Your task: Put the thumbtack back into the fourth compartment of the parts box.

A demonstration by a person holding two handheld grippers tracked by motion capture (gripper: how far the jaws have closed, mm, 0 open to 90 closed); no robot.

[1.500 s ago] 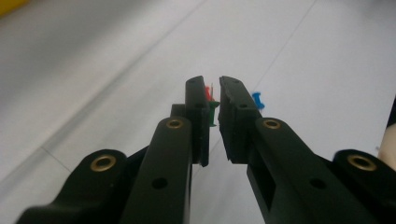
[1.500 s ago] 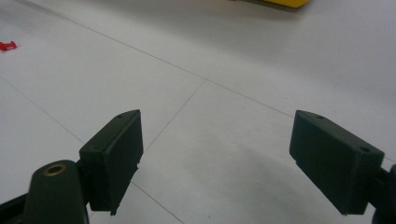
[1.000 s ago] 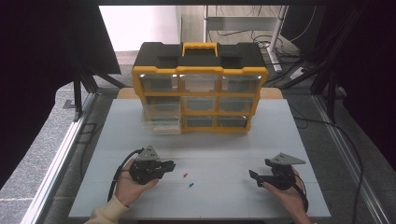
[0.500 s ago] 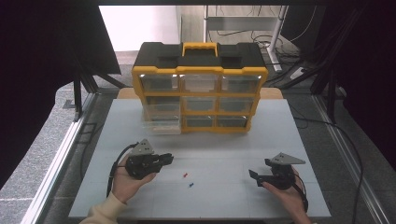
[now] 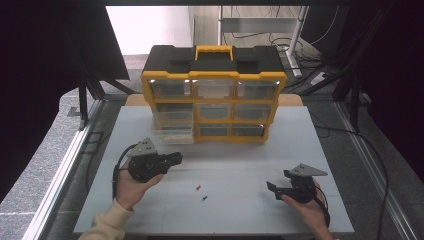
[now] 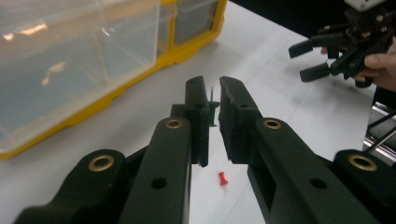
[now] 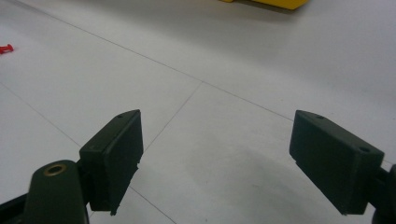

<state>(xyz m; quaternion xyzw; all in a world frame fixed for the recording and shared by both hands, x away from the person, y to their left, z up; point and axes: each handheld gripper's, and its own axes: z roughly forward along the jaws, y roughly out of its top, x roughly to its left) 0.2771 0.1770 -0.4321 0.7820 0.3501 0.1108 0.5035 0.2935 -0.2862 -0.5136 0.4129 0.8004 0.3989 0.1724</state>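
Note:
My left gripper hangs a little above the white table, left of centre. It is shut on a green pushpin, which sits between the pads with its needle pointing up. On the table lie a red pushpin and a blue pushpin; the red pushpin also shows below my left jaws. My right gripper rests low at the front right, open, with nothing between its pads. It appears far off as the other gripper in the left gripper view.
A yellow and black drawer organizer stands at the back of the table. Its lower-left clear drawer is pulled out toward me. The red pushpin lies far left of my right gripper. Dark frame legs flank the table.
My left gripper has risen off the table and drifted slightly left and toward the organizer, still shut. The right gripper has stayed in place.

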